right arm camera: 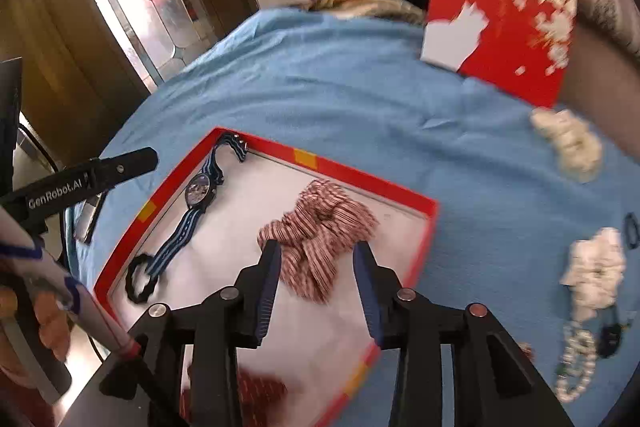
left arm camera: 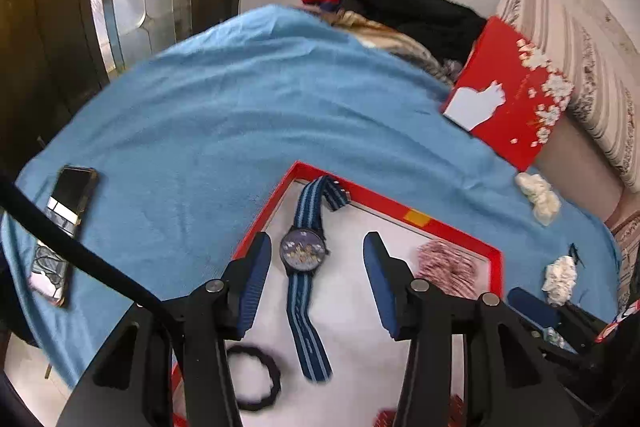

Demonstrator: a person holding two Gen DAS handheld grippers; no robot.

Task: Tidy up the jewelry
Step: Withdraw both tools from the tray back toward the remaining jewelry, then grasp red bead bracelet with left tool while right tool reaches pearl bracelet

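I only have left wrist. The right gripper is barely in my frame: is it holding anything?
Observer: No. The right gripper is open above the striped scrunchie, pads not pressing it.
Operator: Anything outside the tray that I can't see?
Observer: A pearl string on the blue cloth, just below a white scrunchie.
Operator: Striped scrunchie clear of the watch?
Observer: Yes, bare floor of the tray shows between it and the watch.
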